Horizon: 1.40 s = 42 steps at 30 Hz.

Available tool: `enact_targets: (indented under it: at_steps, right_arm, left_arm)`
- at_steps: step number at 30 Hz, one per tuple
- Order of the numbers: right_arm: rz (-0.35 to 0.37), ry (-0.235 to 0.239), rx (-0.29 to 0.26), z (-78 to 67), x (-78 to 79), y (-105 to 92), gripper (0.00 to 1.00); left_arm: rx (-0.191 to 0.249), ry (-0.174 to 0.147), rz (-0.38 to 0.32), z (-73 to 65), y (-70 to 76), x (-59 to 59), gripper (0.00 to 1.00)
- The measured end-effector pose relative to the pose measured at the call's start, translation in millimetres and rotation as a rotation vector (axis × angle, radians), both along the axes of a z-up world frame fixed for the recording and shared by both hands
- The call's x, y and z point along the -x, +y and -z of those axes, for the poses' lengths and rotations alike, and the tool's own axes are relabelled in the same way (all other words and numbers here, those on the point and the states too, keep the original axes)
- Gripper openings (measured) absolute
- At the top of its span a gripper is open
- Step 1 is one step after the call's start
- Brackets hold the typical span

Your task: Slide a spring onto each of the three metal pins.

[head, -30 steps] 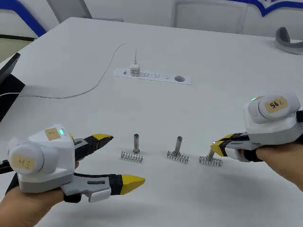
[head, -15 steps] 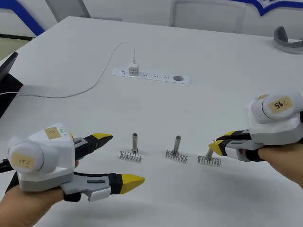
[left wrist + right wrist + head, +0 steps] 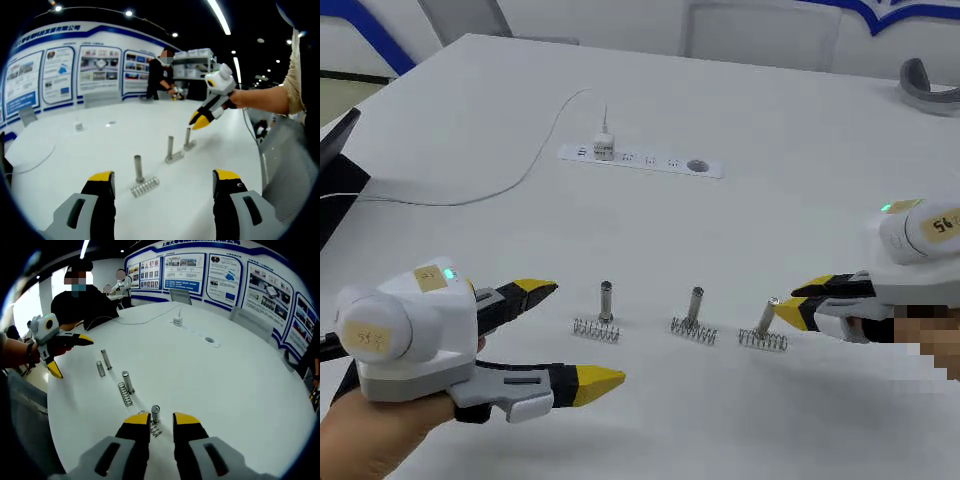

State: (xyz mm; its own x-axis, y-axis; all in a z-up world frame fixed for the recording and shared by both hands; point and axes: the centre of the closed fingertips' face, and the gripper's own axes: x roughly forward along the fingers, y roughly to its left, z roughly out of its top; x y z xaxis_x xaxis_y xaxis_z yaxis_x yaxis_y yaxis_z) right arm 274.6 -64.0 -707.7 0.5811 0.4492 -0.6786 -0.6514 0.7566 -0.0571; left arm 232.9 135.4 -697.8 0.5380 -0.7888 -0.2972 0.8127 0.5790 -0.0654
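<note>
springs (image 3: 597, 330) number three, beside three upright pins (image 3: 696, 303).

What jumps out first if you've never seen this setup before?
Three metal pins stand in a row on the white table, a spring lying at each one's foot. The right claw points at the rightmost pin; the left claw gapes wide at lower left.

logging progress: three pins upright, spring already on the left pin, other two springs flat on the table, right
Not quite: the left pin is bare. Its spring lies flat on the table at its base, like the other two; the head view shows it.
</note>
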Motion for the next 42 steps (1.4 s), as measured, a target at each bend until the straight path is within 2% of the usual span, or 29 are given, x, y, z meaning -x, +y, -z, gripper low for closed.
enact_targets:
  at_steps: [4,11,16,26,31,42]
  right_arm:
    - [-0.042,0.008,0.012,4.0,3.8,-1.9,0.19]
    - [-0.173,0.054,0.059,20.6,15.3,4.6,0.19]
    - [-0.241,0.088,0.101,34.2,18.4,7.2,0.18]
    - [-0.302,0.135,0.127,50.3,15.3,8.7,0.18]
    - [-0.329,0.155,0.13,52.8,16.9,9.6,0.16]
    - [-0.409,0.203,0.189,58.4,18.0,9.8,0.13]
  left_arm:
    - [-0.003,-0.002,-0.001,-0.7,-0.1,-0.2,0.81]
    - [-0.002,-0.002,0.001,-0.7,-1.2,0.3,0.81]
    - [-0.004,-0.001,0.001,-0.3,-1.4,0.5,0.81]
    - [-0.002,0.005,-0.002,1.7,-0.8,2.7,0.81]
    - [-0.002,0.007,-0.005,2.3,0.1,3.4,0.81]
    - [0.002,0.011,-0.004,2.3,-0.6,3.6,0.81]
